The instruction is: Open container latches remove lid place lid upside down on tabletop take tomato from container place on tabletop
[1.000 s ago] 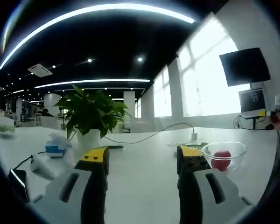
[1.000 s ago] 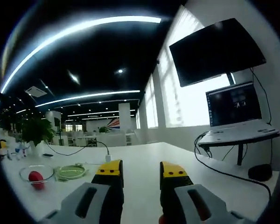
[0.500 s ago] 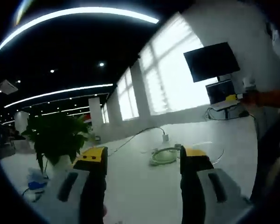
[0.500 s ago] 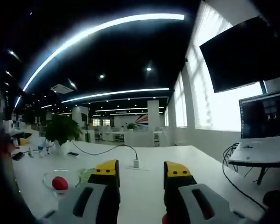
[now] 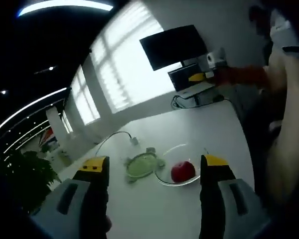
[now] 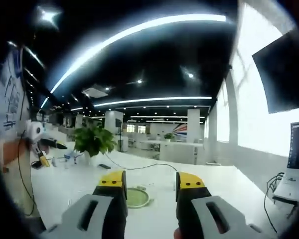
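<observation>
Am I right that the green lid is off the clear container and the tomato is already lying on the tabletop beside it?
Not quite: the left gripper view shows the tomato inside the clear container. The green lid is indeed off, lying on the tabletop beside it.

Windows [image 5: 112, 74] blown out, ceiling dark; left gripper view motion-blurred; fisheye bends edges.

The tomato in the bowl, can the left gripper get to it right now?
Probably yes. The left gripper is open and the tomato lies ahead between its jaws in an uncovered bowl. The green lid rests beside it, out of the way.
</observation>
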Demonstrator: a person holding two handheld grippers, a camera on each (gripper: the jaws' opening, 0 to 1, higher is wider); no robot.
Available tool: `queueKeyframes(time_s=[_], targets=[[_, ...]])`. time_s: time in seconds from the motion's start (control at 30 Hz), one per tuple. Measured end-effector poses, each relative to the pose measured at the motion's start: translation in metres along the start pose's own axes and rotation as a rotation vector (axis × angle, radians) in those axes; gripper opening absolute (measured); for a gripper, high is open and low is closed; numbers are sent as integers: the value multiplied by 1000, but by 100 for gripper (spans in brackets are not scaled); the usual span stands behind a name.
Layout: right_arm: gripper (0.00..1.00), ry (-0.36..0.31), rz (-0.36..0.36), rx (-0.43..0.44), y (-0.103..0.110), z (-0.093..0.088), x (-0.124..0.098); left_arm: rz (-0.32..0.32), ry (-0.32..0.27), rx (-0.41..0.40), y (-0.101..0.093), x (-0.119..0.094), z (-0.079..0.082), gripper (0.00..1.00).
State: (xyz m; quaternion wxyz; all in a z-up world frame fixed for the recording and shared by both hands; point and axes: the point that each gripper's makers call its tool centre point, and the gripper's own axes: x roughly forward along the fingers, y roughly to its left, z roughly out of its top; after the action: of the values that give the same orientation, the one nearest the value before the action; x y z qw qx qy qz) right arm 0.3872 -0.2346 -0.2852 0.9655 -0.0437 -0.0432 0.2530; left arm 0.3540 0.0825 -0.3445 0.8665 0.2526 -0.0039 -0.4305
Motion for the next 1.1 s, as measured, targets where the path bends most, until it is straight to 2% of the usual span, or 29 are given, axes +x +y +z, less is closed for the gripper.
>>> queueKeyframes(time_s=[0.07, 0.1, 0.13, 0.2, 0.3, 0.47, 0.57, 0.63, 0.87, 0.93, 1.1], targets=[[34, 36, 31, -43, 10, -5, 6, -52, 55, 42, -6, 7, -1, 65], [34, 44, 56, -59, 17, -6, 11, -61, 64, 50, -7, 11, 0, 65], [34, 62, 81, -66, 24, -9, 15, -71, 71, 52, -8, 13, 1, 65], [35, 76, 115, -94, 35, -11, 23, -150, 114, 22, -17, 19, -1, 66], [35, 111, 199, -111, 57, -13, 37, -218, 172, 33, -21, 29, -4, 65], [36, 180, 347, -211, 93, -22, 52, -314, 265, 50, -31, 48, -11, 63], [37, 235, 425, -264, 114, -32, 60, -382, 336, 80, -41, 61, -20, 63], [38, 276, 488, -292, 129, -41, 65, -411, 377, 80, -46, 72, -26, 63], [39, 364, 607, -382, 153, -66, 78, -482, 428, 68, -64, 101, -36, 63], [40, 393, 639, -380, 160, -73, 81, -507, 441, 76, -70, 107, -37, 63], [41, 460, 735, -437, 176, -96, 87, -550, 542, 115, -75, 115, -53, 63]])
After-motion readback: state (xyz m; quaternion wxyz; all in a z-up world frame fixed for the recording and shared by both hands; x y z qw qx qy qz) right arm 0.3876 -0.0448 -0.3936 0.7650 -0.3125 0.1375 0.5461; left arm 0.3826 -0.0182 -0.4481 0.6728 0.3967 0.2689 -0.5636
